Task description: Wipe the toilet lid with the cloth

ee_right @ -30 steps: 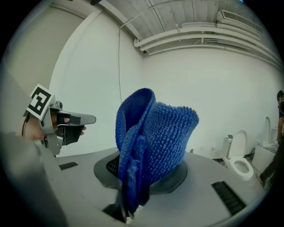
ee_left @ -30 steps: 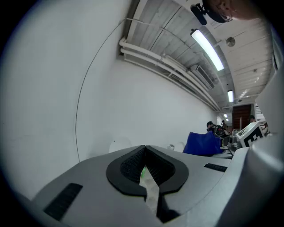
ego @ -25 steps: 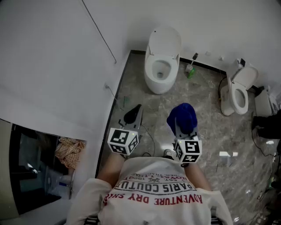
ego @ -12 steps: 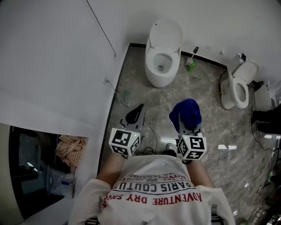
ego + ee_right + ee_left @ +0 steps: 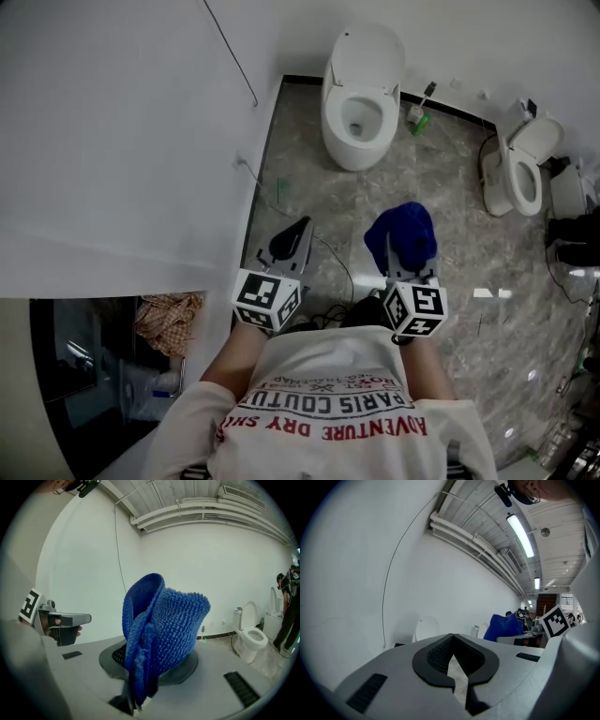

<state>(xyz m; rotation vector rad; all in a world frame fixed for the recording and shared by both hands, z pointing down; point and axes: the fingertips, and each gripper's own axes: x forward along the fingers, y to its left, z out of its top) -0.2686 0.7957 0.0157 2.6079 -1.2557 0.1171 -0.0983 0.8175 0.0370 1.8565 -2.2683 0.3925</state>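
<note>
Your right gripper (image 5: 403, 262) has its jaws closed on the blue cloth (image 5: 401, 232), which bunches up out of them. Your left gripper (image 5: 295, 232) has its jaws together on nothing. The toilet lid (image 5: 367, 49) stands raised against the far wall behind the open bowl (image 5: 359, 117), well apart from both grippers: straight ahead and slightly left of the cloth, so the right side looks marginally nearer. Don't confuse it with the second toilet (image 5: 521, 173), far right.

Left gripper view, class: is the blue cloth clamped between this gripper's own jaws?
No, the left gripper has its jaws together with nothing between them; the blue cloth sits clamped in the right gripper.
</note>
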